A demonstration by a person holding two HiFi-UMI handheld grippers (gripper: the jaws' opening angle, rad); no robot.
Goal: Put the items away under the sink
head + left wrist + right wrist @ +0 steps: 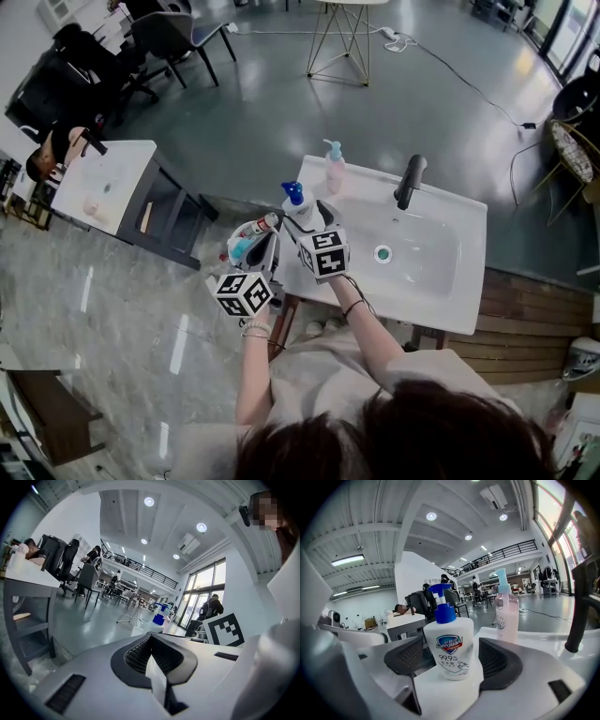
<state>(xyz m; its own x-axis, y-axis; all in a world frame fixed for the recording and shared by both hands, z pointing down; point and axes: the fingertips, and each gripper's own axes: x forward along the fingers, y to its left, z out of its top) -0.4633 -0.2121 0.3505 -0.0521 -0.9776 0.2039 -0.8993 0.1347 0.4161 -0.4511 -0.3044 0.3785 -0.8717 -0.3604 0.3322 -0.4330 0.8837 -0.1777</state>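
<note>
On the sink (466,281) | 1 white bottle (293,198) | 1 pink bottle (335,172) | 1 faucet (409,182)

Daylight from tall windows (204,585) and round ceiling lamps (148,501) floods a bright hall. The polished grey floor (272,103) carries soft sheen, and pale streaks of glare cross the marble tiles (112,309). The white sink (441,281) runs close to overexposed, its shadows faint. Both gripper views are fisheye, bowing straight lines and falling to black at the corners. The soap bottle (450,644) reads sharp; the nearest surfaces blur.
</note>
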